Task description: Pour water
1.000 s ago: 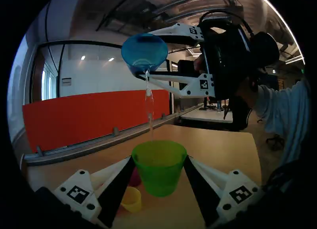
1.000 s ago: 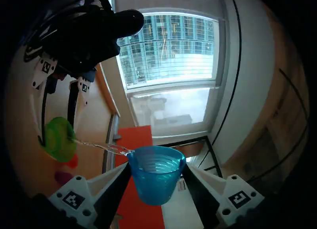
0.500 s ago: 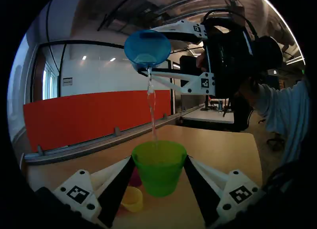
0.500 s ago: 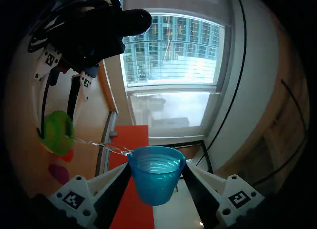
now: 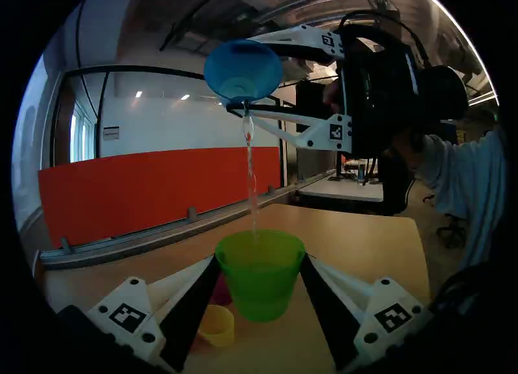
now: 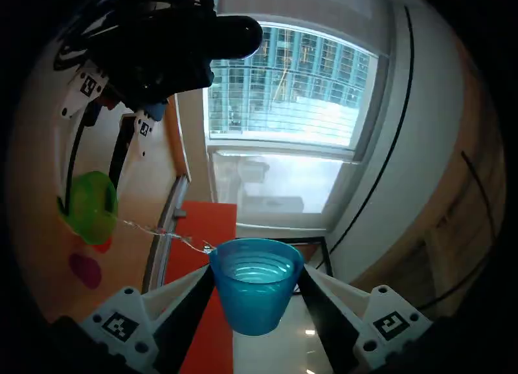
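My left gripper (image 5: 259,274) is shut on a green cup (image 5: 260,280), held upright just above the wooden table (image 5: 362,238). High above it my right gripper (image 5: 259,83) is shut on a blue cup (image 5: 243,71), tipped over on its side. A thin stream of water (image 5: 250,180) falls from the blue cup's rim into the green cup. In the right gripper view the blue cup (image 6: 256,294) sits between my right gripper's (image 6: 256,290) fingers, with a little water in it. The stream (image 6: 162,233) runs to the green cup (image 6: 92,206) held by the left gripper (image 6: 87,209).
A yellow cup (image 5: 215,324) and a pink cup (image 5: 221,290) stand on the table beside the green cup. An orange partition (image 5: 155,189) runs behind the table's far edge. A person's sleeve (image 5: 463,180) is at the right. A large window (image 6: 285,134) is seen in the right gripper view.
The blue cup has tipped further and risen a little, and the water stream has thinned. The green cup has stayed in place.
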`<state>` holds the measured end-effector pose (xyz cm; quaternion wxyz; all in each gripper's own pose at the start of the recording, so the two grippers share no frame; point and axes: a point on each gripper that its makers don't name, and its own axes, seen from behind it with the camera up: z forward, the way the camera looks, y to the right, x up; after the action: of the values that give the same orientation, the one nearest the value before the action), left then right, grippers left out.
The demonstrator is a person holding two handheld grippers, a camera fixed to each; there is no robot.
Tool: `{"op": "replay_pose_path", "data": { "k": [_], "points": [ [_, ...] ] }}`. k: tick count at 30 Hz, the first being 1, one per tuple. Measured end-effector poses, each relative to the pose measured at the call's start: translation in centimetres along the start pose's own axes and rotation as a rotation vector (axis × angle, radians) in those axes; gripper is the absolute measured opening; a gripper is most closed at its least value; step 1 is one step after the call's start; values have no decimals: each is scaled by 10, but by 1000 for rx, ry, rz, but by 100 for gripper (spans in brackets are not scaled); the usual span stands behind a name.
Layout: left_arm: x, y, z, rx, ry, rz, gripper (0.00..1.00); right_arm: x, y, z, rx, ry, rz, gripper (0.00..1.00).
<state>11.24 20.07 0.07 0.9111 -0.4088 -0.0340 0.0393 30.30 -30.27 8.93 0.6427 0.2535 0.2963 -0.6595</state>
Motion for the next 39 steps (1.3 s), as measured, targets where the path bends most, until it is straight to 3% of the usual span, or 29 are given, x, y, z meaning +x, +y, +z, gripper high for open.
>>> {"op": "replay_pose_path", "data": {
  "k": [15, 26, 32, 39],
  "points": [
    [-3, -3, 0, 7, -2, -6, 86, 10, -6, 2, 1, 4, -81, 90],
    [-2, -3, -2, 8, 2, -8, 86, 14, -11, 2, 11, 13, -49, 90],
    [-1, -6, -2, 13, 6, -9, 86, 8, -10, 1, 6, 11, 48, 90],
    [1, -7, -3, 13, 8, -7, 86, -1, -11, -6, 3, 5, 256, 90]
  ]
}}
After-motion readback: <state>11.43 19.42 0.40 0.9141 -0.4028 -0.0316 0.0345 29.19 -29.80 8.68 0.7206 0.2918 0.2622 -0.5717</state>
